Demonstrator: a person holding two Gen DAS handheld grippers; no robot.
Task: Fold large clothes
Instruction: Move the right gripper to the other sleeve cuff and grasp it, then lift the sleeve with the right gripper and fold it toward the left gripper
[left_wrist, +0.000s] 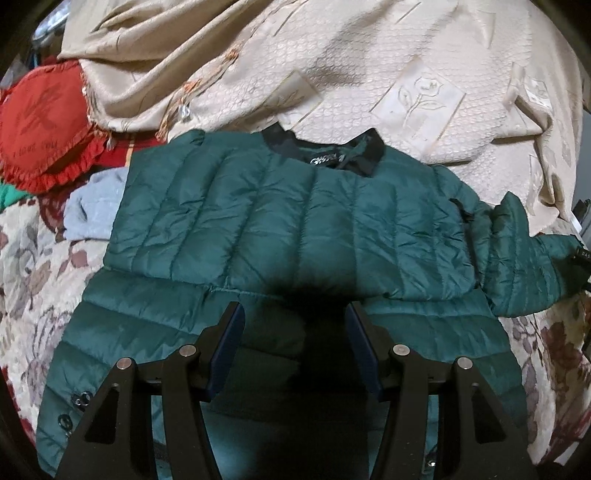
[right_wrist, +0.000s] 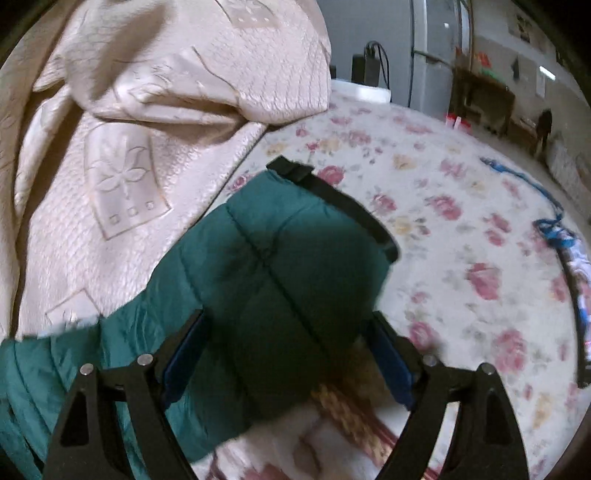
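Where green jacket (left_wrist: 280, 221) lies: floral bedspread (right_wrist: 461, 229), beige quilt (left_wrist: 369, 74) behind.

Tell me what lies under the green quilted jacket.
The green quilted jacket rests on a floral bedspread, its collar over a cream embossed blanket. It partly covers grey cloth; anything else beneath is hidden.

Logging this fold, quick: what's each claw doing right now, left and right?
Left claw: open over the jacket, gripping nothing.
Right claw: open wide above the sleeve, pads not pressing it.
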